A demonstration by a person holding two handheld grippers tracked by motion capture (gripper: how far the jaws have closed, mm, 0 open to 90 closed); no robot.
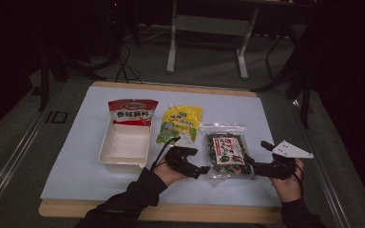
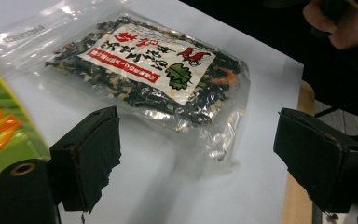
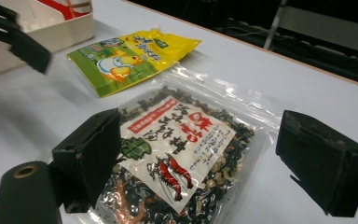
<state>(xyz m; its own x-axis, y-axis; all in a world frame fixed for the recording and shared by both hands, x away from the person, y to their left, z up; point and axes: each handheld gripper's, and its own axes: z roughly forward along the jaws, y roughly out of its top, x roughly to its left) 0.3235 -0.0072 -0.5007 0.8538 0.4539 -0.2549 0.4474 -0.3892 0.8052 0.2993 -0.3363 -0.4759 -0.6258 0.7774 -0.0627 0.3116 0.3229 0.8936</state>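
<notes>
A clear plastic packet of dark dried seaweed mix is lying flat on the pale blue mat, just to the right of the yellow-green pouch and between two hand-held grippers. The packet is showing a white label with red and black characters, a red shrimp drawing and a green leaf; through the film, dark green flakes are mingling with pale and orange bits, and its sealed top edge is glinting. The left gripper is hovering just beside the packet's lower left corner, its black padded jaws standing wide apart over bare mat with nothing between them. The right gripper is sitting at the packet's lower right corner, its jaws likewise spread wide and gripping nothing, the packet lying beneath and beyond them. Left of the yellow-green pouch, a red-and-white packet is leaning in a white tray.
</notes>
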